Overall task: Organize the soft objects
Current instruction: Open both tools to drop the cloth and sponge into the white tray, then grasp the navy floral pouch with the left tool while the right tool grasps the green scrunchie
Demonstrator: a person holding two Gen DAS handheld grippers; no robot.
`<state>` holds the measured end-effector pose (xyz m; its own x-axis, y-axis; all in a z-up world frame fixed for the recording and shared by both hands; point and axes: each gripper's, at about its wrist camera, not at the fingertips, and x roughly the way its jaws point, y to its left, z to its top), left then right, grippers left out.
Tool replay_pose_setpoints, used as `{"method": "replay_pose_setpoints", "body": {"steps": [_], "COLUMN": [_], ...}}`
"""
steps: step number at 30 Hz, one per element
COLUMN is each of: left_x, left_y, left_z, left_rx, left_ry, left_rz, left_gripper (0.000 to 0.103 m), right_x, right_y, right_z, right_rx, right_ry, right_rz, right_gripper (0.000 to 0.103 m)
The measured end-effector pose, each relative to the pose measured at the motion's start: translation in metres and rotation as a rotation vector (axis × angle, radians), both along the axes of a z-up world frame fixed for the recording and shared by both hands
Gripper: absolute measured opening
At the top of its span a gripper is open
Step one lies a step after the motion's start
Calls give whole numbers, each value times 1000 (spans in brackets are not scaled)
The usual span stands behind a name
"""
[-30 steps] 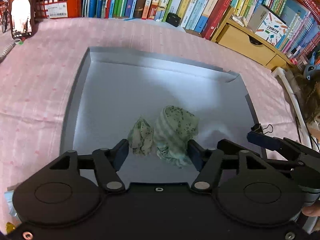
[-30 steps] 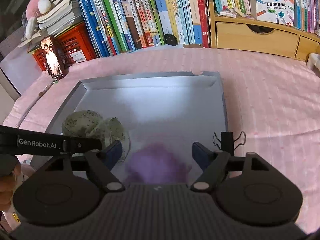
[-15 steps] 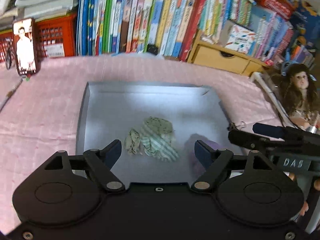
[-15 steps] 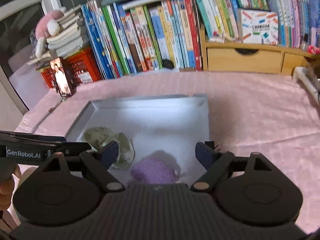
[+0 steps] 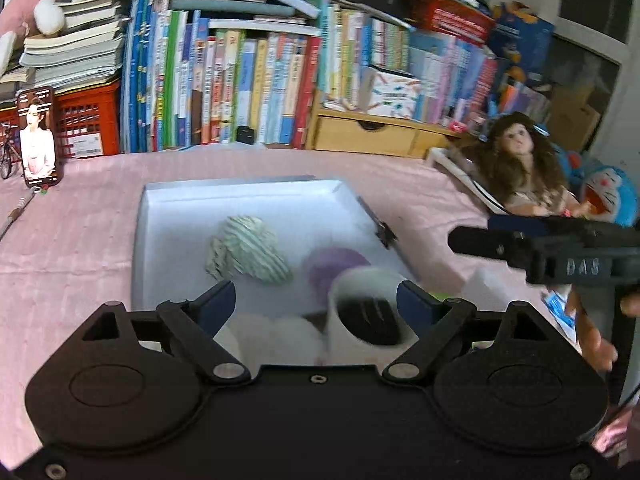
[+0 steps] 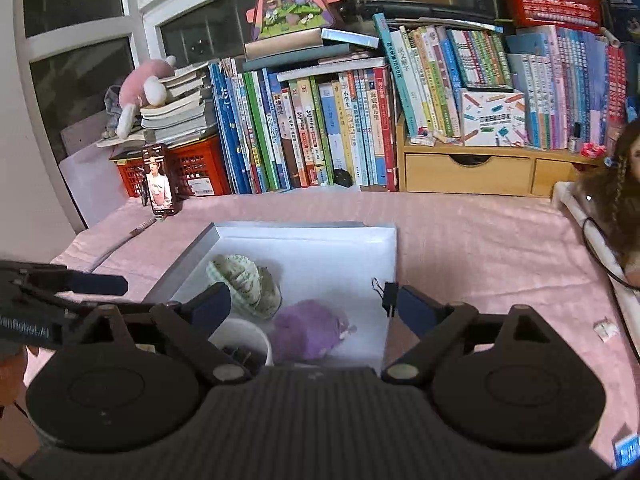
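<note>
Through the left wrist camera I see my left gripper [image 5: 316, 304] with its fingers [image 5: 214, 306] spread wide; they have just been opening, and nothing is pinched between them. Past them a shallow grey tray [image 5: 140, 248] lies on the pink-covered table [image 5: 72, 264]. In the tray the green striped cloth bundle [image 5: 250, 254] sits left of centre, and the purple soft piece [image 5: 334, 266] lies to its right, near the tray's right wall. A white cup [image 5: 370, 318], blurred, stands at the tray's near edge just in front of the purple piece. My right gripper's dark body [image 5: 560, 248] shows at the right, beyond the tray.

From the right wrist camera, my right gripper [image 6: 316, 306] also has its fingers [image 6: 416, 312] wide, having just opened further, with nothing gripped. The striped bundle [image 6: 244, 284] rests on the tray's left side, the purple piece [image 6: 308, 334] nearer me and to its right. A black binder clip [image 6: 388, 296] grips the tray's right rim
</note>
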<state>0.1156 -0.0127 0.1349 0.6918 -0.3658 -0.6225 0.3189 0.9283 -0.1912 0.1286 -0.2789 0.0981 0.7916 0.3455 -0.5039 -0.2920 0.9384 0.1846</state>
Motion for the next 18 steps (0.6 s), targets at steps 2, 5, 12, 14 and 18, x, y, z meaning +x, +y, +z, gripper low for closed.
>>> {"method": "replay_pose_setpoints", "body": {"steps": [2,5,12,14,18], "left_x": [-13,-32,-68,-77,-94], "left_y": [-4,-7,-19,-26,-47], "left_z": [-4,-11,-29,-33,-44], "left_rx": [-3,-15,-45,-47,-37], "left_ry": [-9,-13,-25,-30,-42], "left_rz": [-20,-47,-93,-108,-142], "left_gripper": [87,87,88,88,89], "right_x": [-7,-16,-35,-41,-44], "right_y": [-5,-11,-28,-33,-43], "right_z": [0,-1,-17,-24,-38], "right_rx": [3,5,37,50,84], "right_ry": [4,10,36,49,95], "right_rz": [-6,-20,-70,-79,-91], "right_gripper": [96,96,96,96,96]}}
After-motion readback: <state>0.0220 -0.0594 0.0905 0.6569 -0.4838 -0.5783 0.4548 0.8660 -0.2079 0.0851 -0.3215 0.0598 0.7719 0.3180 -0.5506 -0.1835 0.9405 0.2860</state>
